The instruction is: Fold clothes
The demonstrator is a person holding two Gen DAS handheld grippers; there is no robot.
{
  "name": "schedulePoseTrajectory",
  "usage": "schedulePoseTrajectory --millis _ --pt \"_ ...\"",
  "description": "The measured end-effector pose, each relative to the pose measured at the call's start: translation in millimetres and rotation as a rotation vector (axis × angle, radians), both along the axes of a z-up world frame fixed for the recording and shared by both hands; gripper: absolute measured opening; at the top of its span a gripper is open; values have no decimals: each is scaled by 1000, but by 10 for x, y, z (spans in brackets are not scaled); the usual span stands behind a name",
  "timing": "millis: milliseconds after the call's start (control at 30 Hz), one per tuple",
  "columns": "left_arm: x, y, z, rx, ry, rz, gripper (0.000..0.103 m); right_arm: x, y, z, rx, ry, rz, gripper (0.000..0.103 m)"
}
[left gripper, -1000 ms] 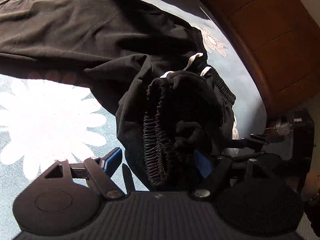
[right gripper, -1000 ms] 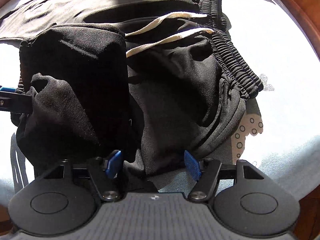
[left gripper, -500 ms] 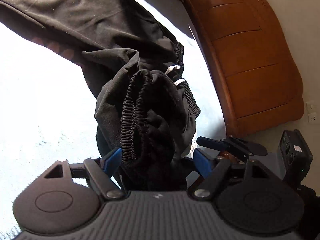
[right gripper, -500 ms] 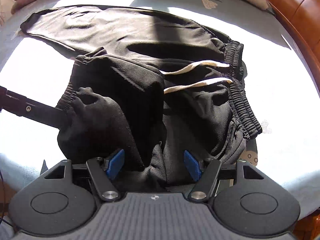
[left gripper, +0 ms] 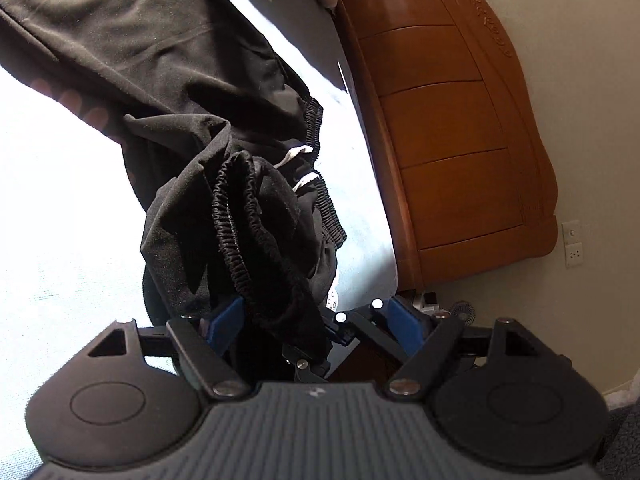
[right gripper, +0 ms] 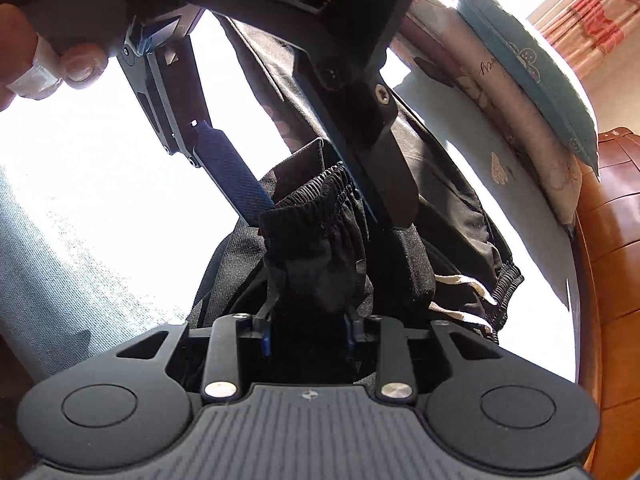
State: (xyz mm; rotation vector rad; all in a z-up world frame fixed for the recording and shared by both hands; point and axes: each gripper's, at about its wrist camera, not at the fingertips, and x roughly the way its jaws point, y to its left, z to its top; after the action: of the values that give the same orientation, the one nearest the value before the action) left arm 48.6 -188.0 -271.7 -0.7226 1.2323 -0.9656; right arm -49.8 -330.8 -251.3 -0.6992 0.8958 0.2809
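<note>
Left wrist view: my left gripper (left gripper: 316, 320) has its blue pads wide apart, with the bunched elastic cuff of the black trousers (left gripper: 248, 224) draped loosely between them, not pinched. The trousers trail away onto the sunlit bed sheet (left gripper: 60, 220), waistband and white drawstrings far right, near the wooden headboard (left gripper: 452, 128). In the right wrist view my right gripper (right gripper: 308, 332) is clamped on a gathered fold of the same cloth. With only that side holding, I judge the slack cuff may slide off and undo the fold. Both tools crowd together and could collide or snag.
</note>
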Motion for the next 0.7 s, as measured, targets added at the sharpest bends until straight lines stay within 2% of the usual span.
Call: schedulePoseTrajectory --millis 167,400,467,500,533,567,600,633,667,700 --pt "67 -4 -125 15 66 70 78 65 -174 181 101 22 -66 19" --pt "192 -161 -428 -76 215 149 77 57 -282 256 169 18 -84 19" --pt "207 -211 -465 -85 229 163 76 53 -292 239 174 25 -88 19" --pt "205 -232 -456 -65 214 167 68 51 -305 226 178 26 -90 19" --pt "209 -257 -443 -37 200 157 53 39 -310 231 181 26 -96 20" --pt "212 -284 -428 1 183 145 43 30 -317 240 186 26 -106 21" --pt "209 -308 -408 61 162 130 25 25 -334 250 198 27 -123 22" --pt "199 -303 -391 102 148 121 17 29 -360 263 213 29 -141 27" --pt "190 -299 -374 143 133 112 17 27 -391 279 228 24 -168 31" --pt "180 -289 -356 176 121 104 16 21 -424 300 235 10 -198 40"
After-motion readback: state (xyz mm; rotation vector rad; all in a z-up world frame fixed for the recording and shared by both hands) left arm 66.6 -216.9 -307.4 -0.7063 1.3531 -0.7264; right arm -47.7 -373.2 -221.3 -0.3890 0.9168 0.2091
